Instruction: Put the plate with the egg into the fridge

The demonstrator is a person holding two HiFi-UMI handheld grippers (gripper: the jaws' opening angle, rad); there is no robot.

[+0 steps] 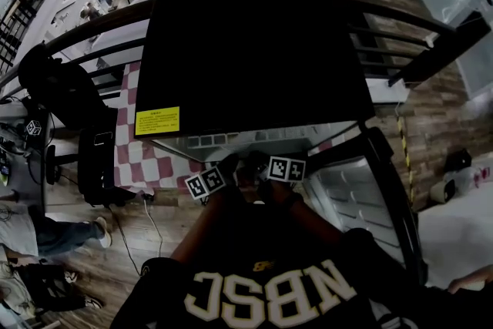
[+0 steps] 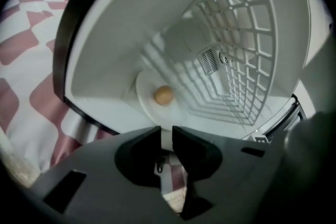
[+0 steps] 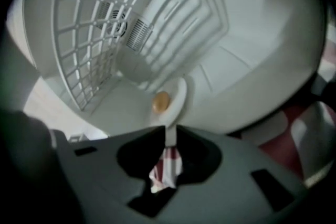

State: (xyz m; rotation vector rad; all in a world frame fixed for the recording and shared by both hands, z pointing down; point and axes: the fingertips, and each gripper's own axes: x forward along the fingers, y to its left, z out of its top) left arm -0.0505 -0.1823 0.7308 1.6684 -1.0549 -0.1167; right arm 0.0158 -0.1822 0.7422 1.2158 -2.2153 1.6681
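A white plate (image 2: 147, 93) with a brown egg (image 2: 164, 95) on it sits low inside the white fridge compartment (image 2: 105, 60). My left gripper (image 2: 166, 132) is shut on the plate's near rim, a white strip showing between its dark jaws. From the other side, my right gripper (image 3: 170, 134) is shut on the rim of the same plate (image 3: 179, 96), with the egg (image 3: 161, 102) just beyond. In the head view both marker cubes, left (image 1: 206, 182) and right (image 1: 286, 169), sit close together at the mouth of the black-topped fridge (image 1: 246, 58). The plate is hidden there.
A white wire shelf (image 2: 247, 50) and a vent (image 2: 210, 60) line the fridge's inside. The open fridge door (image 1: 362, 189) stands to the right. A red-and-white checked cloth (image 2: 31, 76) lies beside the fridge. A person's legs (image 1: 54, 231) and a railing (image 1: 92, 50) are to the left.
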